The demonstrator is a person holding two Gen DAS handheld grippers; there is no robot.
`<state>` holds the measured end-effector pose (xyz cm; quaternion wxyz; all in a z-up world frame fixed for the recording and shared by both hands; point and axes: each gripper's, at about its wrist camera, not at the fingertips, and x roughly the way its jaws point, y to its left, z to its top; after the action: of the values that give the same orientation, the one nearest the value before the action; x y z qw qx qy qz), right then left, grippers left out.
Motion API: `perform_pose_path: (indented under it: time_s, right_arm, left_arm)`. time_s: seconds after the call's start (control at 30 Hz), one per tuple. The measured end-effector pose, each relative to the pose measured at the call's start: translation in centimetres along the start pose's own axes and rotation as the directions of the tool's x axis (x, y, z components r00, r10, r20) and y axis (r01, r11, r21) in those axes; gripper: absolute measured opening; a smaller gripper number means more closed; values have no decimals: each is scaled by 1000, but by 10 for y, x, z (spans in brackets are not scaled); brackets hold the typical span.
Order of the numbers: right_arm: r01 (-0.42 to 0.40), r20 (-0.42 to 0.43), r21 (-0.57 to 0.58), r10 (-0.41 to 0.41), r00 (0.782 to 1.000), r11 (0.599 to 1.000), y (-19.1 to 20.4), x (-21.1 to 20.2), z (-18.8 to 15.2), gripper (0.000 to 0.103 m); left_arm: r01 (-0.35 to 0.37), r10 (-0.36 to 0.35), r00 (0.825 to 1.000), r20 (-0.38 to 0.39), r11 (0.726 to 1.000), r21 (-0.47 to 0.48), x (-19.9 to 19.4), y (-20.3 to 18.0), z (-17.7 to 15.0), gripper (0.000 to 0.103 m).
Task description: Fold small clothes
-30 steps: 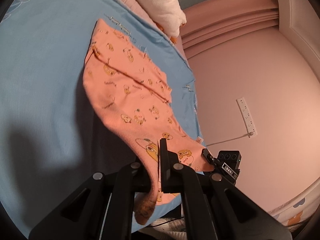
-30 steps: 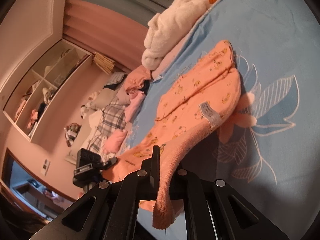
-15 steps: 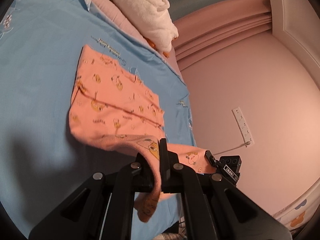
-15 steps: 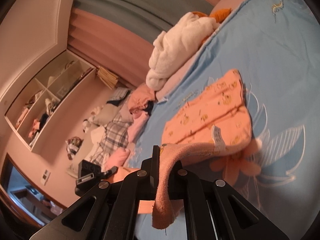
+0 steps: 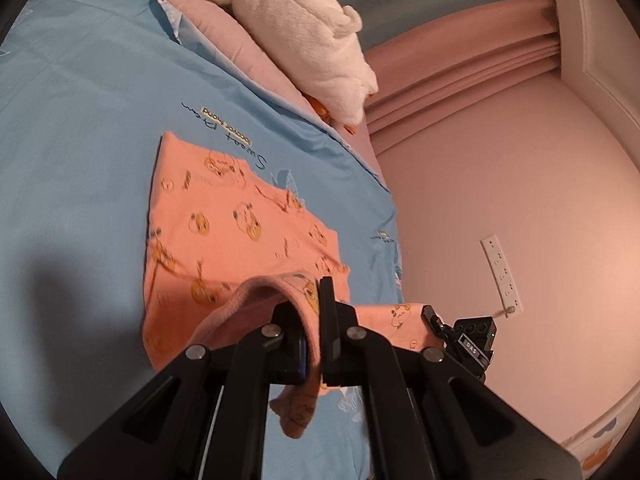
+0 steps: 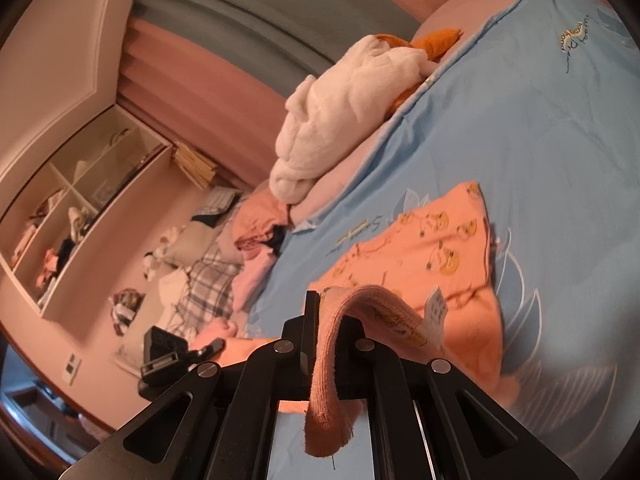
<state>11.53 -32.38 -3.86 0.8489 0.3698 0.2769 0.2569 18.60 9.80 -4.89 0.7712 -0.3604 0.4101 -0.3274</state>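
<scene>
Grippers, left (image 5: 316, 320) and right (image 6: 320, 332), clench orange garment (image 5: 240, 232) on blue bedspread (image 5: 80, 120), white towel (image 5: 304, 36) beyond.

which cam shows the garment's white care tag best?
Right wrist: the white care tag faces the camera on the orange garment, beside the right gripper clamping the hem. Left wrist shows the garment and left gripper, no tag visible.

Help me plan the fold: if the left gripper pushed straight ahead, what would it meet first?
Probably the left gripper would meet the flat part of the orange printed garment on the blue bedsheet; depth is unclear.
</scene>
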Motion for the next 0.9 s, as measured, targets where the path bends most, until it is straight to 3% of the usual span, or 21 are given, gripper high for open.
perform_pose_path:
  time_s: [0.57, 0.9]
  right_arm:
    - [128, -55, 56, -125, 991, 990, -61, 74, 49, 5]
    - [205, -153, 123, -185, 971, 971, -99, 103, 51, 5]
  left_arm:
    - [-117, 113, 992, -53, 991, -64, 73, 56, 71, 0]
    - [-193, 183, 979, -94, 975, -110, 93, 83, 82, 1]
